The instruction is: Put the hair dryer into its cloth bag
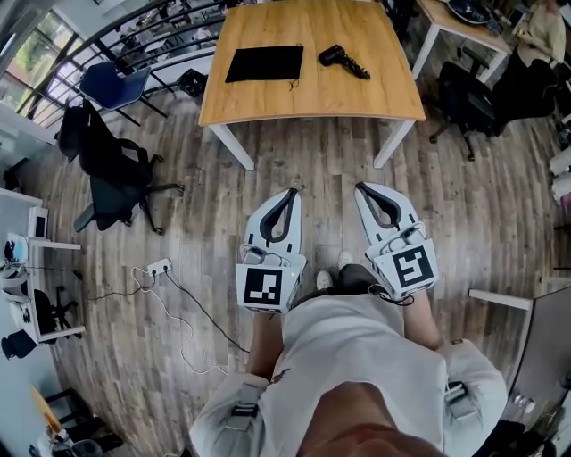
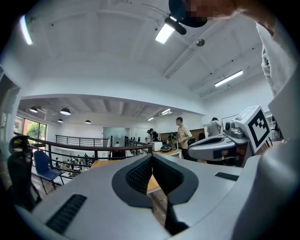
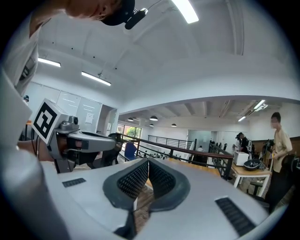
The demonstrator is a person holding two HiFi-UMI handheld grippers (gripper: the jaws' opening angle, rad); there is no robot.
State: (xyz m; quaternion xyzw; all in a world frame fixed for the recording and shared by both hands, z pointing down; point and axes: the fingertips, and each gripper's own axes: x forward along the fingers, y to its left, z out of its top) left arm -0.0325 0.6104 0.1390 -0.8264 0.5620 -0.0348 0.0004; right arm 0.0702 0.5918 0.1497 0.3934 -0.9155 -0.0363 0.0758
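Observation:
The wooden table (image 1: 312,98) stands a few steps ahead of me. A flat black cloth bag (image 1: 264,63) lies on its left half. The black hair dryer (image 1: 342,61) lies to the right of the bag, apart from it, with its cord coiled beside it. I hold both grippers level over the floor, well short of the table. The left gripper (image 1: 293,191) (image 2: 152,158) has its jaws touching at the tips and holds nothing. The right gripper (image 1: 360,186) (image 3: 147,161) is shut and empty too.
Black office chairs (image 1: 116,178) and a blue chair (image 1: 111,85) stand to the left. A power strip (image 1: 159,266) with trailing cables lies on the wooden floor. Another desk (image 1: 455,22) and a black chair (image 1: 468,94) are at the upper right. People stand far off.

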